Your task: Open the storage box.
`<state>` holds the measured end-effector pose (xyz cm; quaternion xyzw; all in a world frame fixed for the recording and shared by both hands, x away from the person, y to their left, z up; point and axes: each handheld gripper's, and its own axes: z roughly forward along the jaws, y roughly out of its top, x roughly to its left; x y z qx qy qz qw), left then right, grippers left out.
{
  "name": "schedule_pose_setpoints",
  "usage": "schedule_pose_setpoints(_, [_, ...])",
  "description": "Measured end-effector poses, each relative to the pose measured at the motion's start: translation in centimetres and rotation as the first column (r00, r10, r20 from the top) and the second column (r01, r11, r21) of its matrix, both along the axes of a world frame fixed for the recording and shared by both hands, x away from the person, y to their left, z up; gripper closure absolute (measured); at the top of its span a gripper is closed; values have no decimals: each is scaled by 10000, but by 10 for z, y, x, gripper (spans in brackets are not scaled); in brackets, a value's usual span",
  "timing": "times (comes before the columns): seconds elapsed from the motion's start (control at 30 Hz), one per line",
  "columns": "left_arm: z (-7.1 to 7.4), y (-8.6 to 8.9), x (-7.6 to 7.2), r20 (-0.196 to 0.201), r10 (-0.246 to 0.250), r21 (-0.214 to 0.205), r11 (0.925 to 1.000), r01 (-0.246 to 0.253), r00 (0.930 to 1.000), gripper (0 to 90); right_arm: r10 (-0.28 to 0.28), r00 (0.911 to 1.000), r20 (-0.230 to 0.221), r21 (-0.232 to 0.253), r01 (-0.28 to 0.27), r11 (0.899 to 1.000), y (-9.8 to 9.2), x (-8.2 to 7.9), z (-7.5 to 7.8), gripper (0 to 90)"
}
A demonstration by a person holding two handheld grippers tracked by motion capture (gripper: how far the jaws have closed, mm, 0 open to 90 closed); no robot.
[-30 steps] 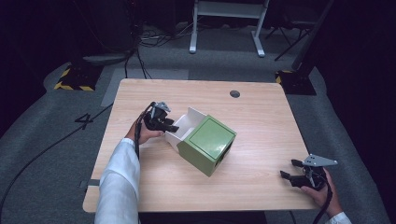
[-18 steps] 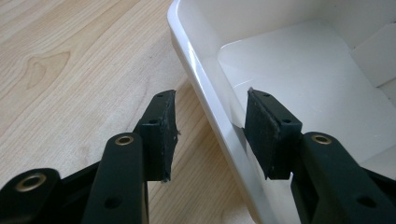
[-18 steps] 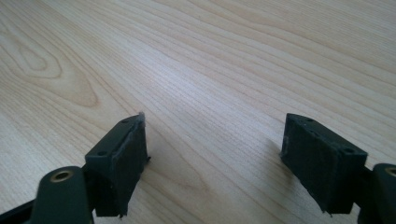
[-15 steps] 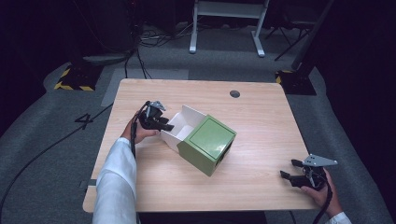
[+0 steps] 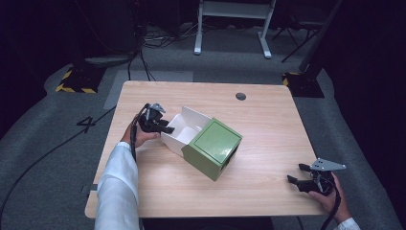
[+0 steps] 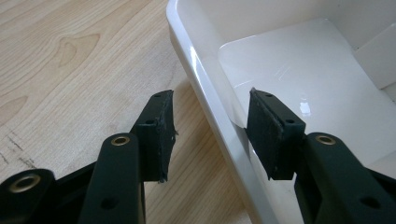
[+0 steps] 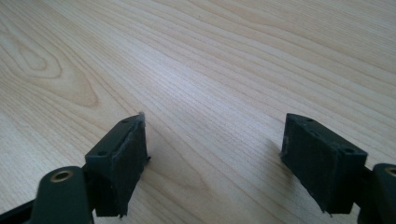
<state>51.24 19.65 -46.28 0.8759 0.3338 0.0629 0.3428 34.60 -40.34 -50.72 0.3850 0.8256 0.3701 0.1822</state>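
Two hand-held grippers work this light wooden table (image 5: pixel 268 124), and from the high view the action is all on the left: the left gripper (image 5: pixel 165 127) sits at the open end of the glossy white plastic drawer tray (image 5: pixel 184 129), which is pulled partway out of its green square box sleeve (image 5: pixel 213 146) near the middle of the tabletop. A hand in a white sleeve (image 5: pixel 117 187) carries that gripper in from the near-left edge. Over at the near-right corner, the right gripper (image 5: pixel 299 176) rests low by the table edge, well apart from the box, with its grey three-cornered plate (image 5: pixel 328 165) on top. Down to the left gripper view: the left gripper (image 6: pixel 210 123) straddles the tray's white rim (image 6: pixel 205 88), one black pad out over the wood, the other inside over the tray floor. The jaws have just been easing apart a touch, and there is a clear gap between each pad and the wall, so nothing is pinched. Now the right gripper view: the right gripper (image 7: pixel 212 151) has its jaws spread wide above bare wood grain, both pads free, nothing between them.
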Motion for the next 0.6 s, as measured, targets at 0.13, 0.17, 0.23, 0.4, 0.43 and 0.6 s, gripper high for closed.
schedule_pose_setpoints(0.13, [1,3,0,65,115,19,9999,-115,9999,512,0,10000,0,2,0,10000,0,0,0,225])
schedule_pose_setpoints(0.17, [2,4,0,83,177,-19,9998,-177,9998,513,0,10000,0,2,0,10000,0,0,0,225])
schedule_pose_setpoints(0.23, [3,6,0,166,237,-101,9997,-236,9996,513,2,10000,1,3,-2,10000,0,0,0,225])
schedule_pose_setpoints(0.4, [10,9,-2,437,552,-121,9984,-547,9975,478,0,10000,1,3,0,10000,0,0,0,225])
schedule_pose_setpoints(0.43, [13,10,-2,518,627,-111,9980,-622,9967,469,1,10000,2,6,-1,10000,0,0,0,225])
schedule_pose_setpoints(0.6, [27,15,-8,1082,971,-79,9953,-968,9894,426,-1,10000,-1,6,1,10000,0,0,0,225])
